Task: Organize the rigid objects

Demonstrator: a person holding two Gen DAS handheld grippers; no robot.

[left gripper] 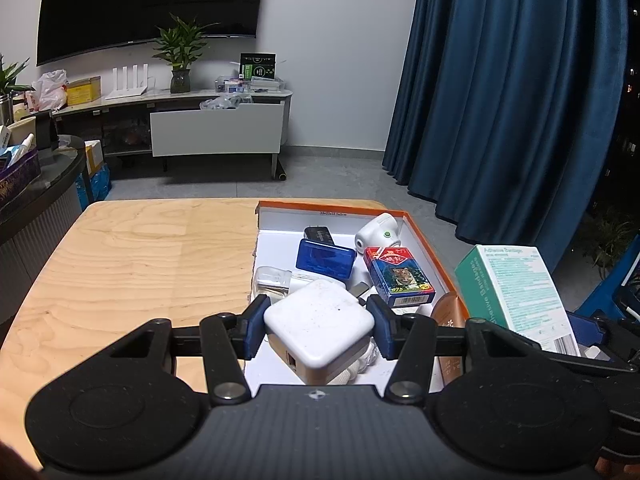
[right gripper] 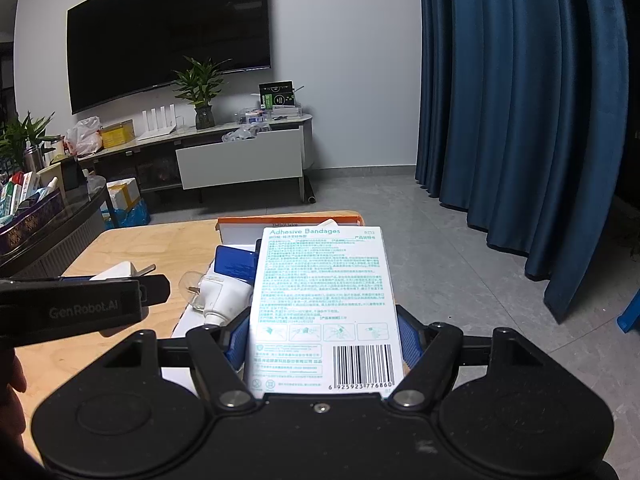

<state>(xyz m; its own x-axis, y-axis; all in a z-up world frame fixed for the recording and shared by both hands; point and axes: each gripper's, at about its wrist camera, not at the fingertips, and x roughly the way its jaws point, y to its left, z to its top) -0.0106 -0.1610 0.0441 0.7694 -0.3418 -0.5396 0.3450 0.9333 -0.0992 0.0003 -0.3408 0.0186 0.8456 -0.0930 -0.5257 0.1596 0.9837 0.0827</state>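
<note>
White wall [left gripper: 340,60] with dark television [left gripper: 140,0]; low media cabinet [left gripper: 216,128] bearing potted plant [left gripper: 181,60]. Grey tile floor [left gripper: 320,176]. Blue curtains [left gripper: 512,100] drawn. Dim indoor light.

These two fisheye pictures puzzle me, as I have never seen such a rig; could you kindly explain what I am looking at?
A person holds a two-finger tool in each hand, and each tool carries a camera looking along its fingers. The left view shows the left tool clamped on a white charger over an orange-rimmed box on a wooden table. Inside lie a blue case, a card pack and a white gadget. The right view shows the right tool gripping a bandage box.
</note>
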